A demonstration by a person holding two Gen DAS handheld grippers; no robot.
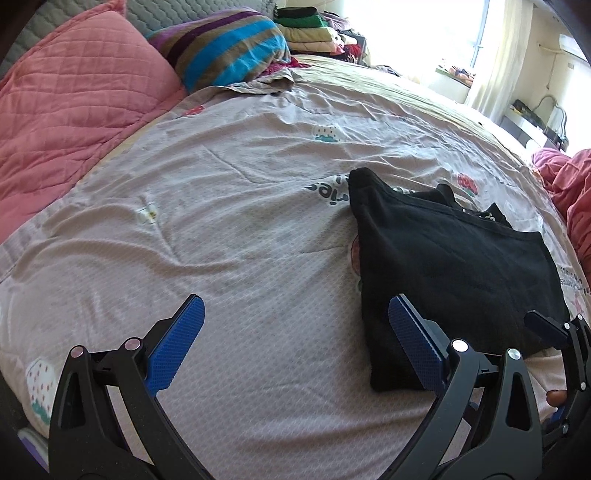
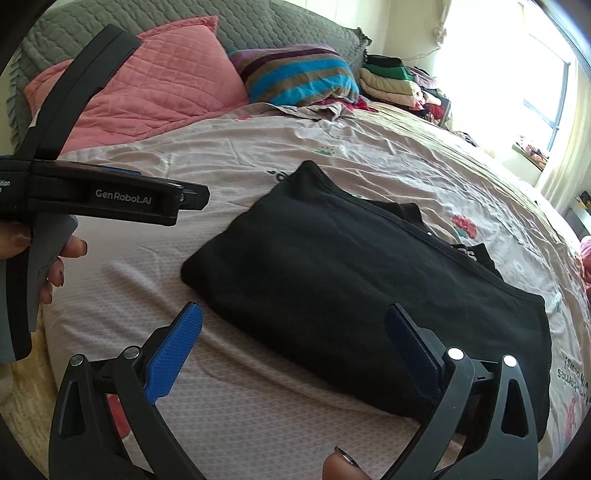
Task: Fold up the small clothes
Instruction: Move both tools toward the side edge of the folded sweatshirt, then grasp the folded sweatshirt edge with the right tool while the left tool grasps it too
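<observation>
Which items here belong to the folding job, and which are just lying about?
Job: black garment; left gripper, open; right gripper, open.

Lying about: pink pillow; striped pillow; clothes pile; bedsheet.

a pale mauve bedspread (image 1: 236, 229) printed with small cartoon motifs is spread, wrinkled, across the bed. against it, toward the head of the bed, a pink quilted pillow (image 1: 74, 99) is laid, and a grey quilted headboard cover (image 2: 258, 26) is seen behind that pillow. just beside the pink pillow, a cushion striped in blue, brown and purple (image 1: 229, 48) is propped. beyond the striped cushion, a pile of folded clothes (image 2: 391, 81) is stacked at the bedspread's far corner. a bright window with a pale curtain (image 1: 495, 48) is seen past the bedspread's far edge.
</observation>
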